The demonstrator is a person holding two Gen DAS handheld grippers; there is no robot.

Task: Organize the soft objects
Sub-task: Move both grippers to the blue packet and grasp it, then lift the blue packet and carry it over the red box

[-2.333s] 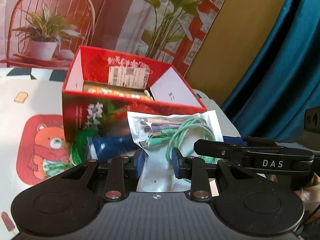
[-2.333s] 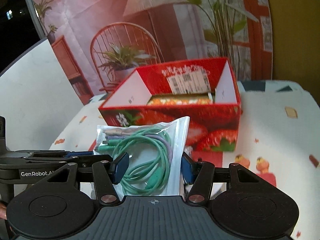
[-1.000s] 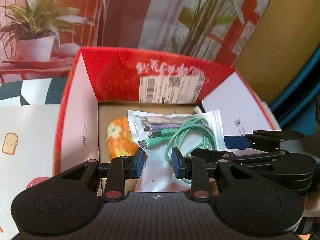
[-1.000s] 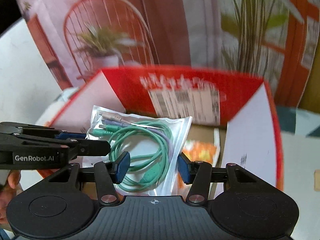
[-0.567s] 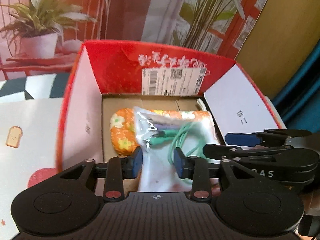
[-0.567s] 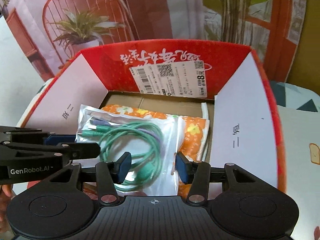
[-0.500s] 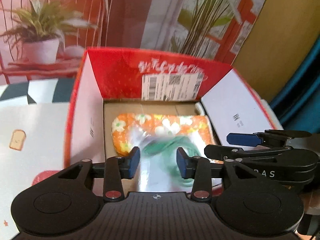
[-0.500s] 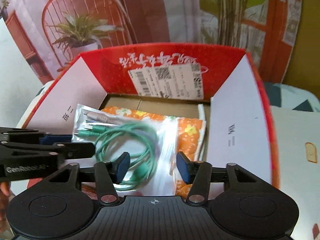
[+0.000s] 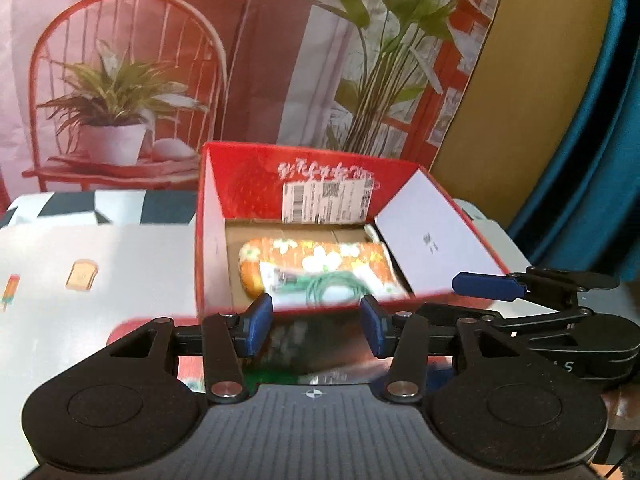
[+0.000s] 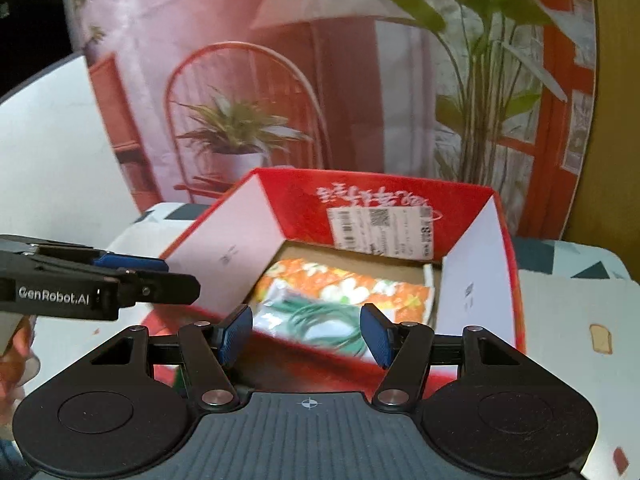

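A clear bag with coiled green cables (image 9: 320, 289) lies in the red strawberry box (image 9: 312, 172), on top of an orange flowered pouch (image 9: 316, 258). My left gripper (image 9: 316, 324) is open and empty, just in front of the box's near wall. My right gripper (image 10: 306, 334) is open and empty too, at the same near wall; the cable bag (image 10: 320, 316) and the pouch (image 10: 348, 286) show beyond it in the box (image 10: 400, 200). Each gripper appears side-on in the other's view.
The box stands on a white cloth (image 9: 100, 264) with cartoon prints. A printed backdrop (image 9: 200, 60) of a chair and plants hangs behind. A teal curtain (image 9: 592, 160) is at the right. A green and blue thing by the box's front is hidden behind my left gripper.
Both grippers opened and let go of the cable bag, which dropped onto the orange pouch in the box. Both grippers then drew back and away from the box.
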